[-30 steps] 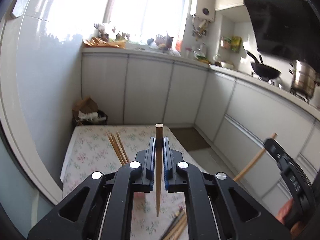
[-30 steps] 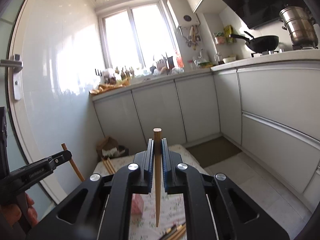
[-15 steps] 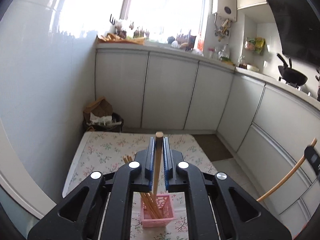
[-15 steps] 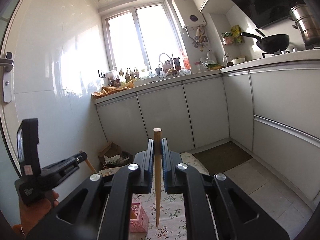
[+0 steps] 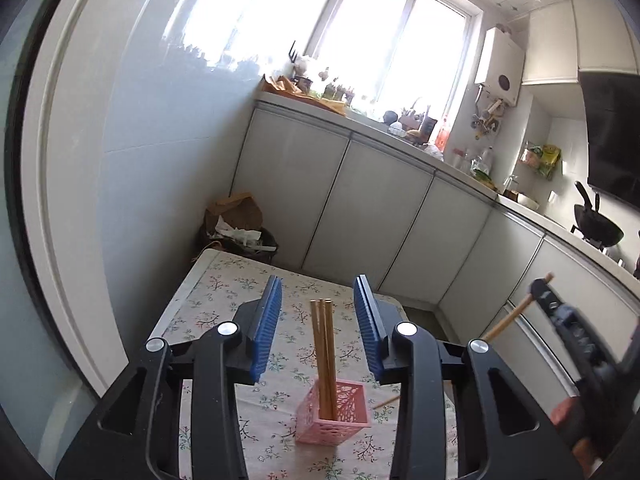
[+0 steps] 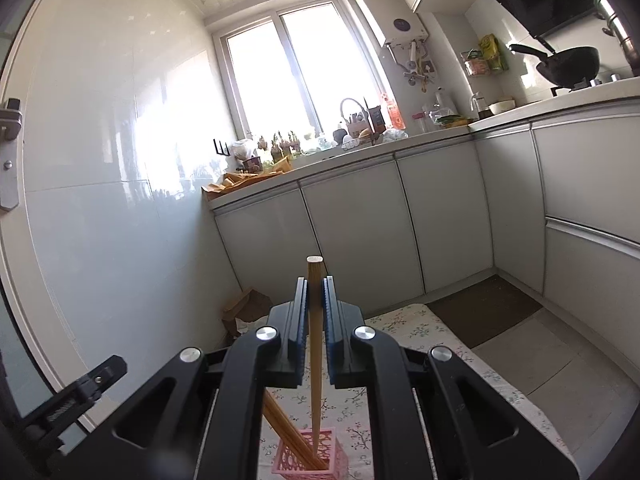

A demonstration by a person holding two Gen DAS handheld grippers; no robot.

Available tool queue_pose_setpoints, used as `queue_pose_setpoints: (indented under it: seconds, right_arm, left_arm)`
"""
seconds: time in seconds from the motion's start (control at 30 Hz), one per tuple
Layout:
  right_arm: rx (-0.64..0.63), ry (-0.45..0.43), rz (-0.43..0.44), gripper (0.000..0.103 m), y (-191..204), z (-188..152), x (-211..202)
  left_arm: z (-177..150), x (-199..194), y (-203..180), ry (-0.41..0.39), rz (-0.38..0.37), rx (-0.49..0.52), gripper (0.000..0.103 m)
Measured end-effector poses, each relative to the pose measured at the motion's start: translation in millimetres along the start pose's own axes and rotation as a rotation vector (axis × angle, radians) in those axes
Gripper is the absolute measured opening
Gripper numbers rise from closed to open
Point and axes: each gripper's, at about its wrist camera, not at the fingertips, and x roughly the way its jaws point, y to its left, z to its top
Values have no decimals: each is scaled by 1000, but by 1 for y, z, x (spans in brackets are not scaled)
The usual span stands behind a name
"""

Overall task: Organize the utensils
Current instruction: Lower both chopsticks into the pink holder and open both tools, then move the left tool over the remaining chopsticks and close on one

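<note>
Now the left tongs (image 5: pixel 318 320) are spreading, blue pads (image 5: pixel 267 322) clear on both sides of the bundle of chopsticks (image 5: pixel 323 354), which touches neither pad and stands upright in the pink basket (image 5: pixel 344 410) on the floral-clothed worktop (image 5: pixel 208 304). Over on the right, the right tongs (image 6: pixel 316 320) are clamped on a single chopstick (image 6: pixel 315 344), held near vertical, its lower tip reaching down into the basket mouth beside the leaning bundle. From the left view, the right tongs show at the far right edge with the chopstick's top end poking out
</note>
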Motion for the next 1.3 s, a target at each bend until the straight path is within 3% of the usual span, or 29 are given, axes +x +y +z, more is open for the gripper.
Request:
queue_pose_setpoints:
  seconds: [0.17, 0.3, 0.43, 0.57, 0.67, 0.73, 0.93, 1.03, 1.3]
  right_arm:
    - [-4, 33, -2, 8, 8, -26, 25]
    - [-10, 71, -18, 15, 11, -46, 35]
    - [-34, 35, -39, 42, 15, -39, 15]
    - [-53, 7, -56, 43, 13, -26, -10]
    - [-55, -15, -74, 55, 8, -19, -31]
    - [-56, -25, -82, 65, 4, -14, -43]
    - [-20, -85, -140, 94, -16, -10, -86]
    - [-31, -96, -185, 97, -24, -7, -99]
    - [-21, -42, -269, 97, -56, -16, -124]
  left_arm:
    - [-3, 5, 8, 34, 2, -12, 35]
    - [-2, 0, 11, 26, 19, -3, 40]
    - [1, -10, 7, -5, 31, 22, 54]
    - [1, -17, 0, -11, 31, 45, 54]
    - [1, -24, -10, -19, 27, 65, 62]
    - [-2, -31, -17, -30, 24, 84, 76]
    - [-10, -46, -40, -40, 20, 139, 90]
    - [-14, -53, -52, -49, 15, 166, 95]
    - [-32, -67, -77, -26, -6, 227, 96]
